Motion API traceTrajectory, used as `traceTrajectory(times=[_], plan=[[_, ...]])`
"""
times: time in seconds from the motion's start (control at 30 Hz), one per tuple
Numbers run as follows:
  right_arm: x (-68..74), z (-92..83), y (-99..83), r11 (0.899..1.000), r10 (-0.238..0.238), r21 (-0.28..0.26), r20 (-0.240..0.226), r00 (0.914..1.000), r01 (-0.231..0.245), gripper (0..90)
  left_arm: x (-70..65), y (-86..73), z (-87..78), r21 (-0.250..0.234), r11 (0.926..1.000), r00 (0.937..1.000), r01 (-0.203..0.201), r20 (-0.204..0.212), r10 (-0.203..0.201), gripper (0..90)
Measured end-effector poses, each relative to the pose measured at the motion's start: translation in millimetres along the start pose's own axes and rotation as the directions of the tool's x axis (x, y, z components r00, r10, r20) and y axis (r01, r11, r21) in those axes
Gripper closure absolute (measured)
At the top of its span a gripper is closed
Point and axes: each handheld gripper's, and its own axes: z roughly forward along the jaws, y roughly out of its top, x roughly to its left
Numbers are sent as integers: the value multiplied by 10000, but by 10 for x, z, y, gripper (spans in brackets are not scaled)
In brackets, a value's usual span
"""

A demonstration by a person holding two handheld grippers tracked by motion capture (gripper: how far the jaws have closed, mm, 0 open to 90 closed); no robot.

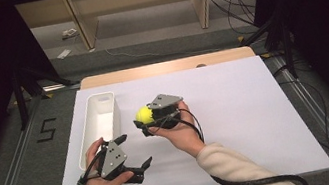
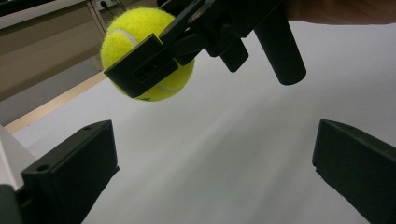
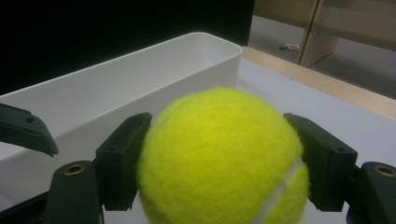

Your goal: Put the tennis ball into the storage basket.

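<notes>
A: What is seen in the high view?
B: A tennis ball (image 1: 145, 114) is pinched by the right gripper (image 1: 147, 120) above the white table sheet (image 1: 236, 111), just at 3 o'clock of the white tray (image 1: 101, 118). The left gripper (image 1: 134, 153) is held at 7 o'clock of the ball, its jaws spread with nothing between them.

A: And the left gripper view?
B: The ball (image 2: 140, 37) is seen at 11 o'clock, clamped by the right gripper (image 2: 154, 60). The view's own two jaws are set well apart at the bottom corners.

A: The right gripper view?
B: The ball (image 3: 219, 158) is pressed between both pads (image 3: 123, 158). The tray (image 3: 140, 79) is seen at 10 o'clock, behind the ball.
</notes>
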Motion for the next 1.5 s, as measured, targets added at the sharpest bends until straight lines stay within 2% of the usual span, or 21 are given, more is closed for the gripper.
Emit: traceTrajectory(times=[0.03, 0.07, 0.13, 0.5, 1.5], plan=[[-3, 0, 2, 10000, -16, 15, -1, 10000, 16, 273, 0, 0, 0, -1, 10000, 10000, -1, 5, 1, 0], [-1, -1, 4, 10000, 24, 39, 9, 10000, -24, 273, -15, -4, 3, 45, 9998, 9997, 189, 172, -190, 0], [-3, 3, 14, 10000, -20, 14, 26, 10000, 20, 273, -16, -5, 4, 43, 9998, 9997, 190, 180, -191, 0], [12, 44, 102, 9999, -161, -6, -16, 9999, 161, 273, 4, 2, -1, -1, 10000, 9999, -78, -90, 78, 0], [43, 164, 226, 9996, -278, -55, -65, 9996, 278, 273, -9, 8, 0, -20, 9999, 9999, -137, 71, 137, 0]])
